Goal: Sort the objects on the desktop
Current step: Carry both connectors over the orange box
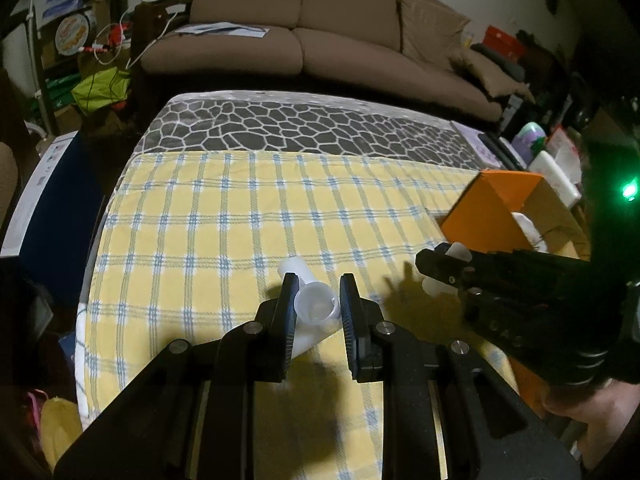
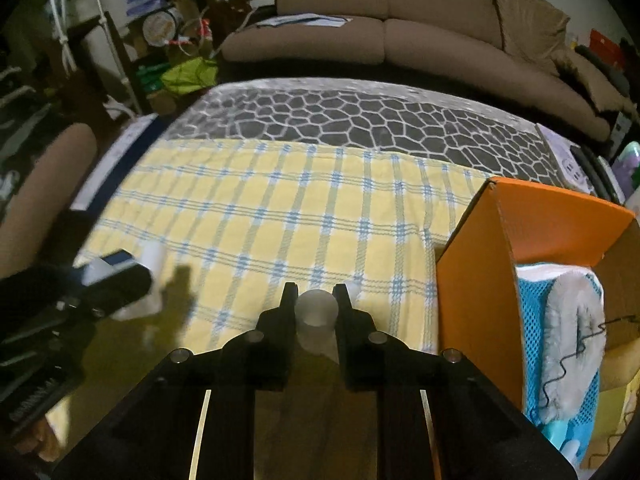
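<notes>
This is a lived-in home, a living room. A long tan sofa (image 1: 320, 28) runs along the far wall, papers (image 1: 224, 30) lying on its left seat and a loose cushion (image 1: 434, 28) at its right end. Near it stands a low table (image 1: 304, 128) with a grey pebble-pattern top, half covered by a yellow and blue checked cloth (image 1: 240, 216). At far left, dark shelves (image 2: 160, 20) are crammed with boxes, cables and a bright green bag (image 2: 184, 76). Household clutter piles up at far right.
</notes>
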